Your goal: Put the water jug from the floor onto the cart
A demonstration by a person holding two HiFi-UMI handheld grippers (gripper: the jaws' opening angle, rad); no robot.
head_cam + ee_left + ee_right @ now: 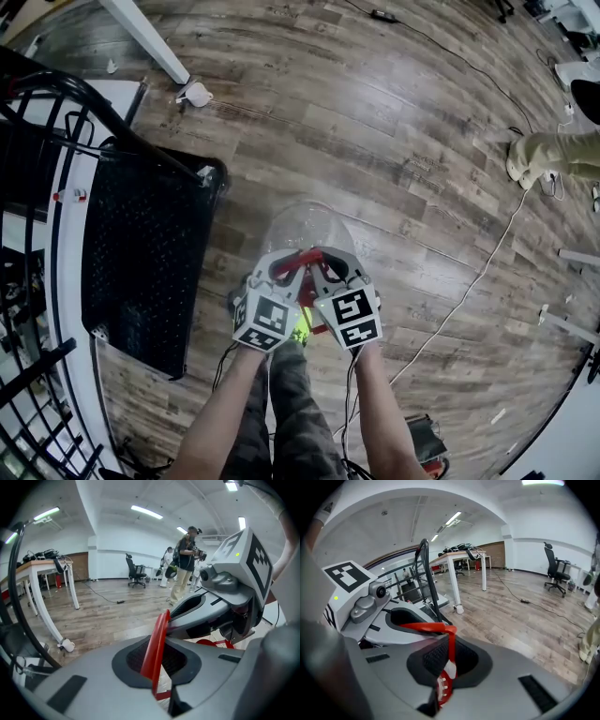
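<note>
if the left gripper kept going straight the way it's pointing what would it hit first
The left gripper is shut on the red handle, so that comes first. Pushed on, it would likely press into the clear water jug just below; the right gripper sits close beside.

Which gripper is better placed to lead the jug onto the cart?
Probably the left gripper: it is nearer the cart. Both it and the right gripper clamp the red handle of the water jug.
</note>
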